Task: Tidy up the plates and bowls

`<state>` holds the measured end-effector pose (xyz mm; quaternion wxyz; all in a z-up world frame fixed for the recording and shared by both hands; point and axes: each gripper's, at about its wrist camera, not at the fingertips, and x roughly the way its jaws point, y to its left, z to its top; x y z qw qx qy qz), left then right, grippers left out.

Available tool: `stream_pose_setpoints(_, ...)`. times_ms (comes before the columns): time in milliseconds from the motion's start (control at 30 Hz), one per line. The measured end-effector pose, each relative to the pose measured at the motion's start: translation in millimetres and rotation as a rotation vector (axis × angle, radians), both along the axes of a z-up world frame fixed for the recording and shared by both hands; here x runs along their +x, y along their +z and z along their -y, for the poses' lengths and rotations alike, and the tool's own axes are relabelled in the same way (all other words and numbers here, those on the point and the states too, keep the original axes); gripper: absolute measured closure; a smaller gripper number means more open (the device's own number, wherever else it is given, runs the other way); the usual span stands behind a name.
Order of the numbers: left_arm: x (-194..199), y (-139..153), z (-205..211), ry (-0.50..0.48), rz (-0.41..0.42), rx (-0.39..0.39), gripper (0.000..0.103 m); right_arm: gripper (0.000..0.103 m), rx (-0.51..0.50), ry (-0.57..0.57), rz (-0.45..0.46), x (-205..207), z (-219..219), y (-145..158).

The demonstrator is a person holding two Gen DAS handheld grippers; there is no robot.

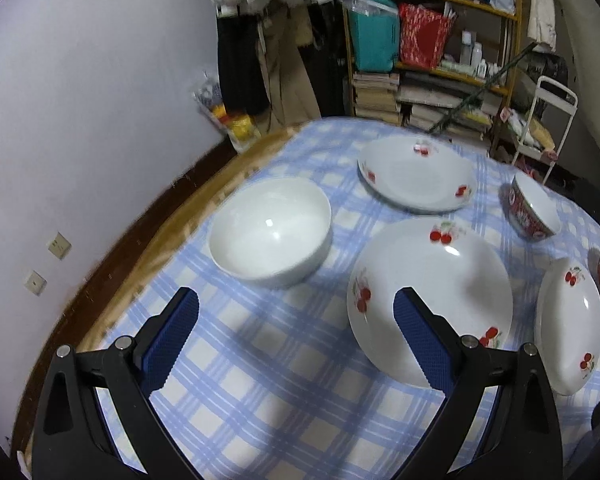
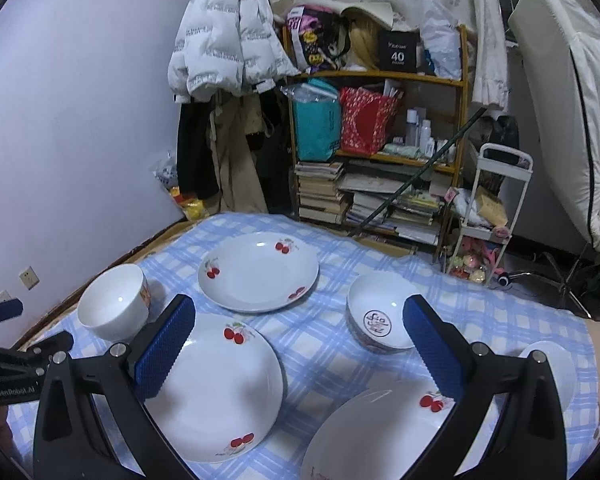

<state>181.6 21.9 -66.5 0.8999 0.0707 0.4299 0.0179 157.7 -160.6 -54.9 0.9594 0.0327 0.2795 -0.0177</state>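
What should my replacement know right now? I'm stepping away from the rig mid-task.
Left gripper: open, empty, above the cloth between the white bowl and the middle cherry plate.
Right gripper: open, empty, over the dishes.
Three cherry plates lie apart: far, middle, near. The red-patterned bowl sits separately; another small bowl is at the right edge.
Done: nothing stacked.
Left: stack plates, nest bowls.
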Motion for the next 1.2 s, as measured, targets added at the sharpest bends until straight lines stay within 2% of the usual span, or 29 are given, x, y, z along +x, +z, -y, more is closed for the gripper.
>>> stream_pose_setpoints(433, 26, -52, 2, 0.022, -0.145, -0.034, 0.006, 0.001, 0.002, 0.039, -0.123, 42, -3, -48)
stream_pose_setpoints(700, 36, -75, 5, -0.003, -0.232, -0.037, 0.006, 0.002, -0.001, 0.082, -0.254, 65, -12, -72)
stream_pose_setpoints(867, 40, -80, 6, -0.018, -0.256, -0.061, 0.009, 0.028, 0.035, 0.113, -0.374, 75, -14, -87)
stream_pose_setpoints(933, 43, -81, 6, -0.035, -0.266, -0.087, 0.022, 0.033, 0.038, 0.112, -0.396, 76, -12, -93)
stream_pose_setpoints(1000, 45, -83, 6, -0.052, -0.287, -0.115, 0.028, 0.043, 0.058, 0.112, -0.414, 77, -9, -98)
stream_pose_setpoints(1033, 46, -84, 7, -0.057, -0.291, -0.122, 0.031, 0.050, 0.073, 0.114, -0.426, 78, -8, -101)
stream_pose_setpoints(1100, 47, -86, 7, -0.061, -0.294, -0.126, 0.035, 0.057, 0.089, 0.117, -0.444, 79, -6, -106)
stream_pose_setpoints(1167, 48, -88, 7, -0.064, -0.299, -0.135, 0.036, 0.067, 0.095, 0.119, -0.448, 79, -6, -111)
stream_pose_setpoints(1200, 49, -90, 7, -0.070, -0.306, -0.147, 0.036, 0.069, 0.099, 0.121, -0.450, 79, -6, -113)
